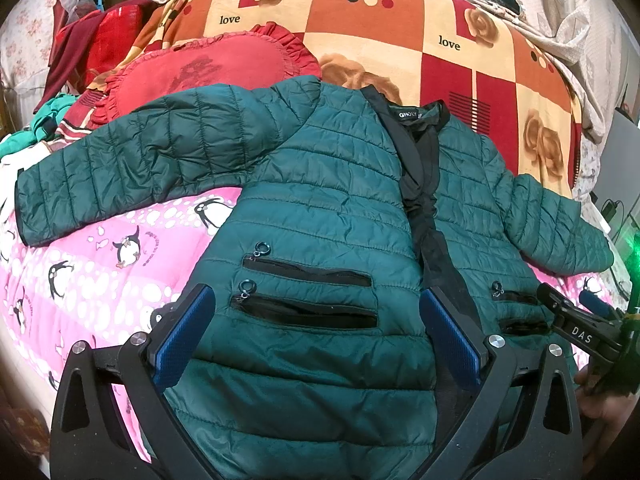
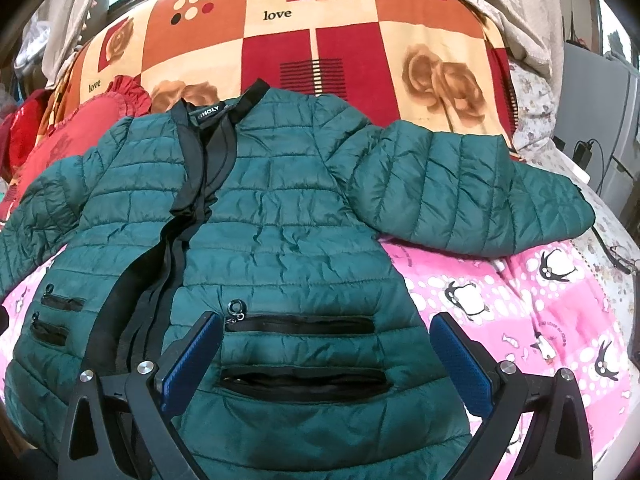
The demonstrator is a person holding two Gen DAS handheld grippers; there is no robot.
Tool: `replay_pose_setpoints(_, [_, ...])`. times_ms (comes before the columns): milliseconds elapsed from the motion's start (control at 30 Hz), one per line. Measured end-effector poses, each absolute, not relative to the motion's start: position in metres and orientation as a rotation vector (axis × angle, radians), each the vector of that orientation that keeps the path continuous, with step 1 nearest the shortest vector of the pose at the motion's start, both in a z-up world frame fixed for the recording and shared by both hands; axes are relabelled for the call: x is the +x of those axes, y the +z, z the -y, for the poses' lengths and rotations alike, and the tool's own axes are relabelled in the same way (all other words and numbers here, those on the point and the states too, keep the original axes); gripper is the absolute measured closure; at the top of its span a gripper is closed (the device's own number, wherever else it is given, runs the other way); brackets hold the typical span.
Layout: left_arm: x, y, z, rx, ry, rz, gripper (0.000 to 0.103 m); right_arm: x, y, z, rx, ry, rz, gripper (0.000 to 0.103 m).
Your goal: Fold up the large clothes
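Note:
A dark green quilted jacket (image 1: 320, 200) with black zip trim lies flat, front up, on a bed, both sleeves spread sideways; it also shows in the right wrist view (image 2: 280, 220). My left gripper (image 1: 316, 320) is open, hovering over the jacket's left front panel by the two zip pockets (image 1: 308, 296). My right gripper (image 2: 326, 348) is open over the right front panel, its jaws either side of the two zip pockets (image 2: 300, 352). The right gripper (image 1: 576, 320) also shows at the right edge of the left wrist view. Neither holds anything.
The jacket rests on a pink penguin-print quilt (image 1: 100, 272). Behind it lies an orange and red "love" blanket (image 1: 380, 32) and a red frilled heart cushion (image 1: 208, 68). Red and green clothes (image 1: 96, 40) pile at far left. Cables (image 2: 592, 152) lie at the right.

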State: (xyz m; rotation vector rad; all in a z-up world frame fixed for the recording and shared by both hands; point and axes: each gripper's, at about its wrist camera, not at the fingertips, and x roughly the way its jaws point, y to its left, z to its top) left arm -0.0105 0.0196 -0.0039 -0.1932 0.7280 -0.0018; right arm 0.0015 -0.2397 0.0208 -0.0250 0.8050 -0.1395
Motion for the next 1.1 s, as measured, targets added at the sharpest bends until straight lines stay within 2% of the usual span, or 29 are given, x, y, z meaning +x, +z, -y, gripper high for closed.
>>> replay_pose_setpoints(1100, [-0.0103, -0.0033, -0.0196, -0.193, -0.003, -0.729, 0.001, 0.0017, 0.0192, 0.2396, -0.022, -0.139, -0.801, 0.0])
